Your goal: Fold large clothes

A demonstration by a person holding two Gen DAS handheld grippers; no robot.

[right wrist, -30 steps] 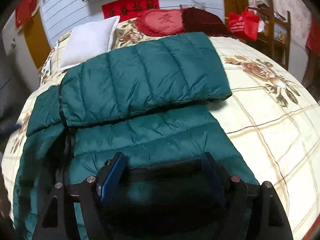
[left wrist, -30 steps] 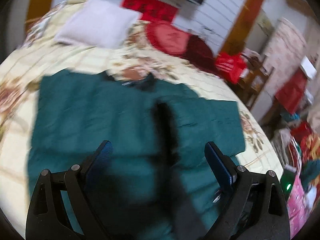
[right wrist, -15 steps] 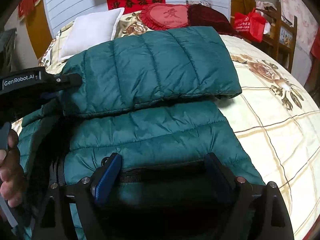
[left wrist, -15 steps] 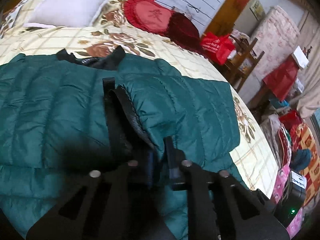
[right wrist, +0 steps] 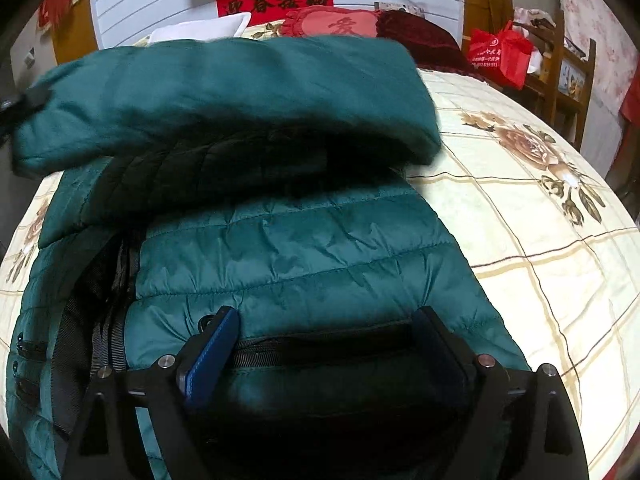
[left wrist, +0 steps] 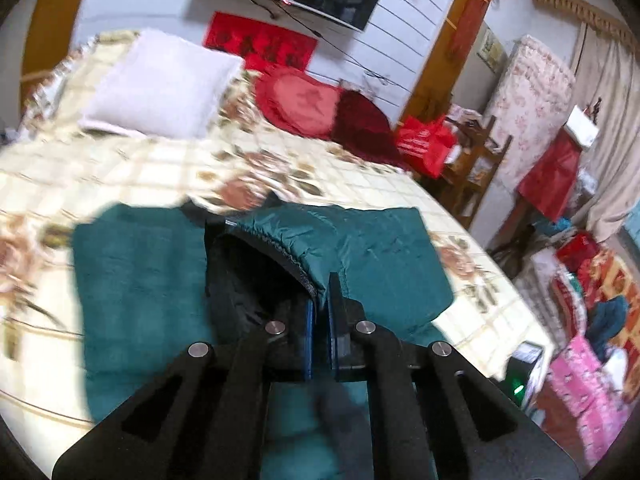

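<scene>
A dark green quilted puffer jacket lies on the bed; it also shows in the left wrist view. My left gripper is shut on the jacket's front zipper edge and holds that panel lifted, showing the black lining. In the right wrist view the lifted panel hangs above the rest of the jacket. My right gripper is open, its jaws on either side of the black hem band at the jacket's near edge.
The bed has a cream floral cover. A white pillow and red cushions lie at its head. A red bag hangs on a wooden chair at the right. Clutter stands beside the bed.
My left gripper closed on the jacket's zipper edge and has raised the panel off the jacket. My right gripper stayed open at the hem.
</scene>
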